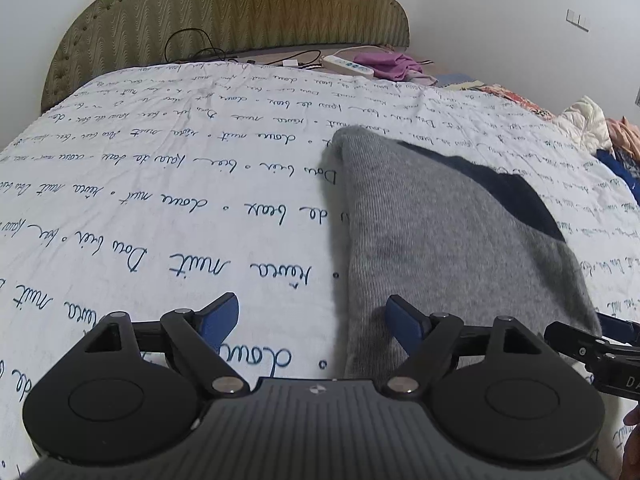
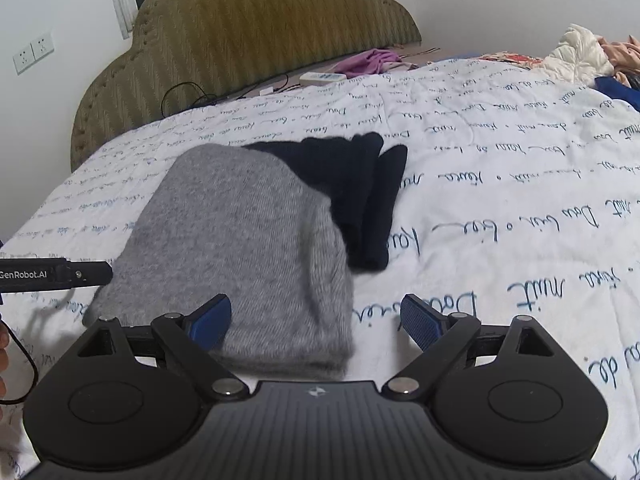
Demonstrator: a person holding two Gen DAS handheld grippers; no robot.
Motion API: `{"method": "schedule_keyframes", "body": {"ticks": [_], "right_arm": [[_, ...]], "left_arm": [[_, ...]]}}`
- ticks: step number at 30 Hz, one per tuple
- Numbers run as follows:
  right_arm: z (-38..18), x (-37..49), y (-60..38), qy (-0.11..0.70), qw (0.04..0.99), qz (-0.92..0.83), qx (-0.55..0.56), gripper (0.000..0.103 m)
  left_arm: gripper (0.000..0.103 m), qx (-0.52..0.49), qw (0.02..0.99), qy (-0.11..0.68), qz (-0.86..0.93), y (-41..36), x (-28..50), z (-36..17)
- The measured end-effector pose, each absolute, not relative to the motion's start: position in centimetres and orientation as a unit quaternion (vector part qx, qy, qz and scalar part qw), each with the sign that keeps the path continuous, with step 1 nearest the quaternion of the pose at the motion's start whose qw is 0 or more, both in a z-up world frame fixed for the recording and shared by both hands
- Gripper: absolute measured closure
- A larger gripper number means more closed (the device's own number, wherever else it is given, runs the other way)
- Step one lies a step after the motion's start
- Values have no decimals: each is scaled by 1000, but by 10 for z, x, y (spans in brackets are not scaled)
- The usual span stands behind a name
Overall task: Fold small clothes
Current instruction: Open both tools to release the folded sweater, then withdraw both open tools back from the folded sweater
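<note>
Grey garment (image 2: 240,248), doubled over with a navy part (image 2: 360,192) showing beneath, lies mid-bed on the printed bedspread (image 1: 160,200), well short of the headboard (image 2: 260,40). Left gripper (image 1: 312,320) and right gripper (image 2: 316,316) both stand wide open at its near edge, holding nothing; the next pinch should likely take both layers at the near corners, lifting evenly so the fold stays square.

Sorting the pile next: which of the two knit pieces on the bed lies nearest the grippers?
The grey knit. Its near edge lies between both open grippers, while the navy piece lies farther back, partly under it.
</note>
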State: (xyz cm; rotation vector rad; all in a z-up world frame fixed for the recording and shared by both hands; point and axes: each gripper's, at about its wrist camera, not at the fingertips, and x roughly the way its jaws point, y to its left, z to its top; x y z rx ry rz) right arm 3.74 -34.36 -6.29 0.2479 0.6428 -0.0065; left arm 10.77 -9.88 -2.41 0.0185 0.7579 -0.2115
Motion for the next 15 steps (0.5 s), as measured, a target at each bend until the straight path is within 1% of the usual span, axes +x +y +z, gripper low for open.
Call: {"method": "schedule_keyframes", "body": {"ticks": [3, 4, 5, 6, 12, 15], "right_arm": [[-67, 33, -338, 320, 941, -11, 112, 11], [-69, 35, -337, 325, 940, -13, 107, 9], [-71, 36, -336, 331, 938, -16, 101, 5], [-74, 38, -336, 335, 937, -20, 96, 4], [-63, 25, -330, 325, 941, -30, 90, 4], [-58, 18, -323, 321, 943, -24, 85, 4]], "left_arm": [[18, 24, 924, 369, -101, -100, 104, -28], [18, 31, 923, 370, -98, -101, 105, -30], [17, 36, 923, 372, -95, -101, 104, -32], [17, 37, 922, 374, -92, -101, 104, -33], [18, 41, 923, 372, -91, -101, 91, -28], [17, 43, 922, 373, -90, -103, 84, -29]]}}
